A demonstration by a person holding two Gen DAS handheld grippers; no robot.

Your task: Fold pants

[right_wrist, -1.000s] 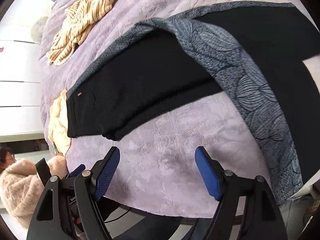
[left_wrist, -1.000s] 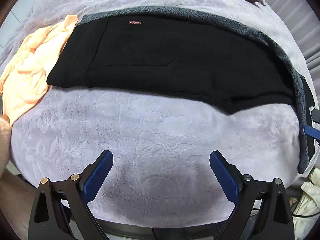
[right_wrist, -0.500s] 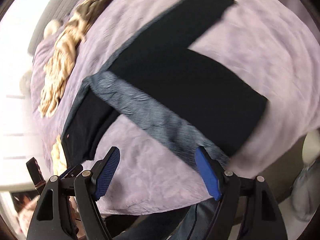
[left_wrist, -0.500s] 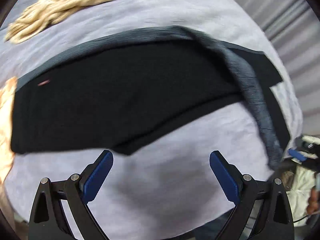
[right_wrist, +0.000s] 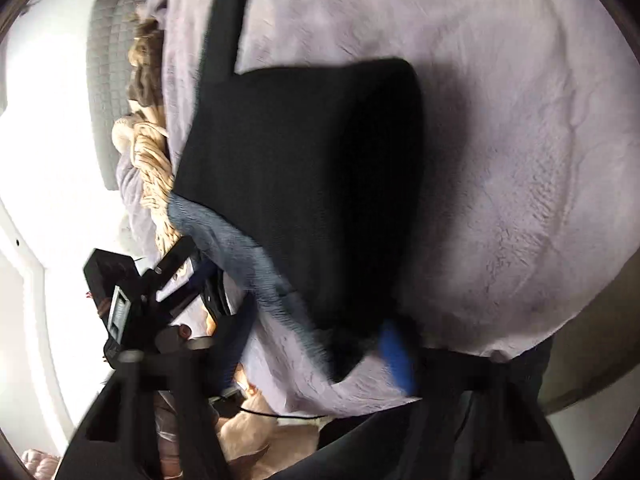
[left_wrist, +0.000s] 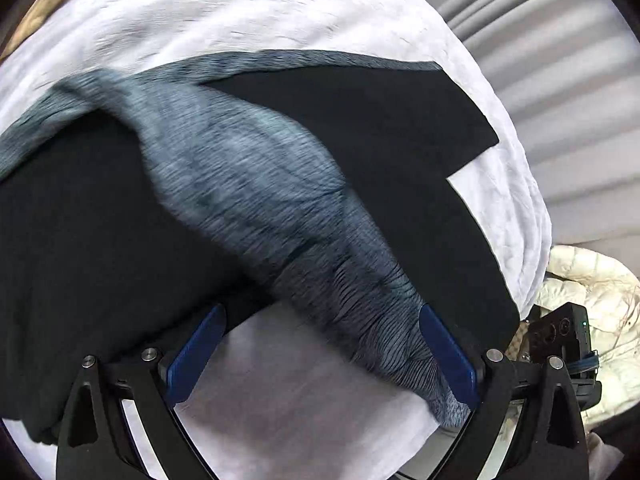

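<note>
Black pants (left_wrist: 100,220) with a grey patterned inner side (left_wrist: 256,184) lie spread on a lavender blanket (left_wrist: 280,400). My left gripper (left_wrist: 324,356) is open and empty, low over the near edge, with the turned-over grey strip running between its blue pads (left_wrist: 448,352). The right wrist view is blurred: the black leg end (right_wrist: 312,184) fills its middle. My right gripper (right_wrist: 316,356) is open, its right blue pad (right_wrist: 396,356) at the hem's near corner. My left gripper also shows in the right wrist view (right_wrist: 136,300), at the left.
A beige striped garment (right_wrist: 152,160) lies bunched along the far side of the bed. A cream quilted jacket (left_wrist: 588,304) sits off the bed's right edge. Grey curtains (left_wrist: 540,40) hang behind. The blanket drops away at the near edge.
Both grippers have swung quickly rightward along the pants, from the waist end toward the leg ends. The right gripper has rolled and come down to the hem. The jaws stay open.
</note>
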